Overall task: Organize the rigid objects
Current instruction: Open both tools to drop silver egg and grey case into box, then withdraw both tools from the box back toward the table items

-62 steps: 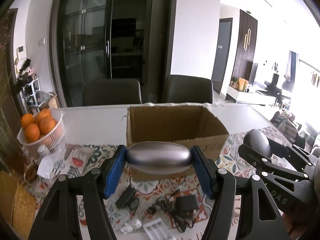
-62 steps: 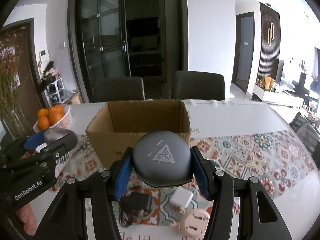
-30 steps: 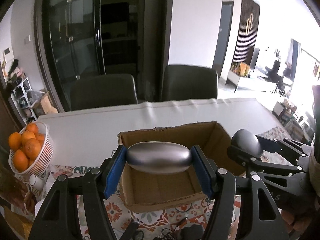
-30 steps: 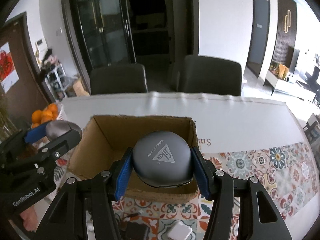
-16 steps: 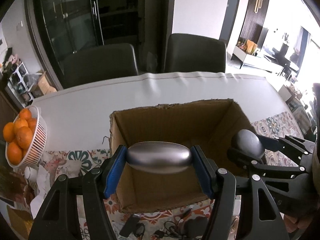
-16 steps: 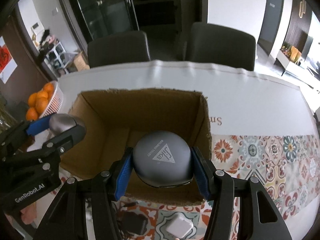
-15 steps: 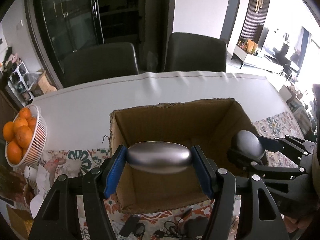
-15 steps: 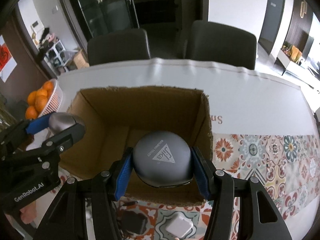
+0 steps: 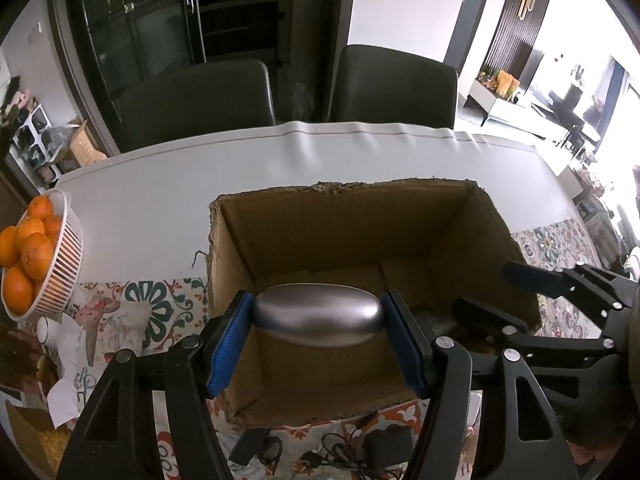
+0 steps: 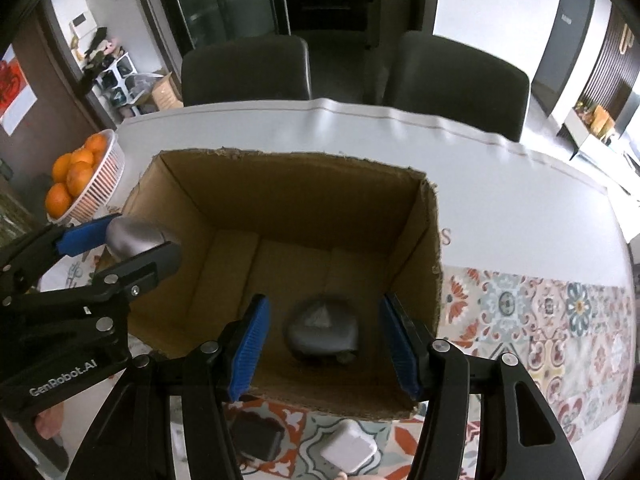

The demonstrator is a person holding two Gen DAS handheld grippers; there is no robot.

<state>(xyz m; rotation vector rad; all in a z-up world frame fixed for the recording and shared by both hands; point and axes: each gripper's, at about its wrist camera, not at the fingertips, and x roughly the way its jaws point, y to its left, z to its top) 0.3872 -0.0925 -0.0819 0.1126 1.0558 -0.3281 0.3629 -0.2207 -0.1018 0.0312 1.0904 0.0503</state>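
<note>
The grey case (image 10: 322, 330) had dropped from the right hand-held gripper (image 10: 322, 344), whose jaws had just opened, into the box (image 10: 434, 280); the left hand-held gripper (image 9: 318, 338) clamped the metal oval (image 9: 318, 314) above it, chargers (image 10: 348, 450) left on the desk (image 10: 520, 184)

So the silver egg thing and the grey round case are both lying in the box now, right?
Not quite. Only the grey round case lies in the cardboard box, as the right wrist view shows. The silver egg thing is held between the left gripper's blue fingers, above the box.
</note>
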